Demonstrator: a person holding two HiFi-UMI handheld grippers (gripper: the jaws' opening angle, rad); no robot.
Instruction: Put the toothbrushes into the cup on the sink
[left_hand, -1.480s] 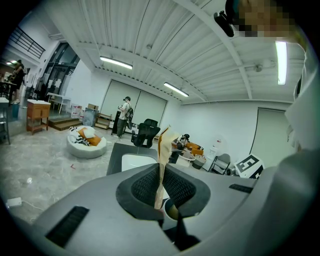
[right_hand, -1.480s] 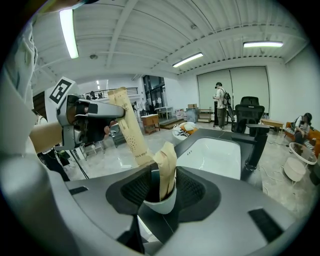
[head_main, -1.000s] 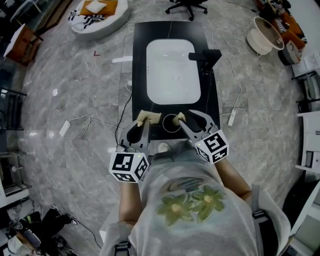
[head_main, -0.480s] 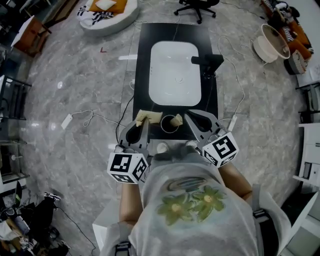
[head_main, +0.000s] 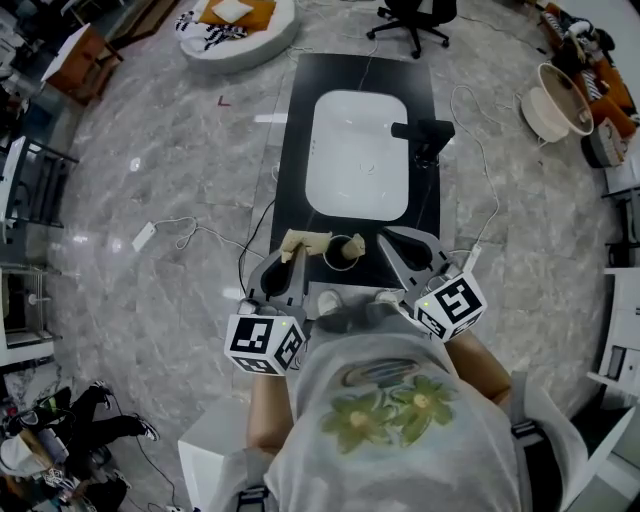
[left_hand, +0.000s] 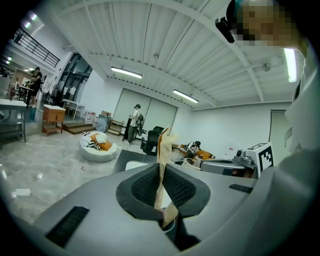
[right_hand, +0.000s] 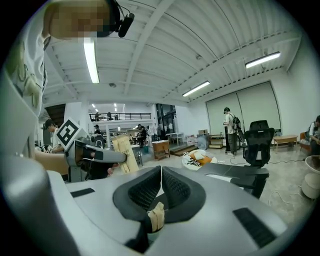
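Note:
On the black counter's near edge stands the dark cup (head_main: 343, 253), with one tan toothbrush pack (head_main: 353, 246) standing in it. My left gripper (head_main: 290, 252) is shut on a second tan toothbrush pack (head_main: 305, 241), held just left of the cup. In the left gripper view that flat pack (left_hand: 163, 150) stands upright between the pads of my left gripper (left_hand: 161, 172). My right gripper (head_main: 386, 238) hovers right of the cup, shut with nothing between its pads. In the right gripper view my right gripper (right_hand: 161, 187) is above the pack in the cup (right_hand: 156, 216).
A white basin (head_main: 358, 155) fills the counter (head_main: 290, 130), and a black faucet (head_main: 422, 132) sits on its right. Cables and a plug strip (head_main: 144, 236) lie on the marble floor. Farther off are an office chair (head_main: 412, 12), a round cushion (head_main: 238, 22) and a basket (head_main: 560, 100).
The right gripper's jaws, open around the pack at the cup a second ago, have shut and drawn back to the right. The pack stays in the cup. Both grippers have risen a little.

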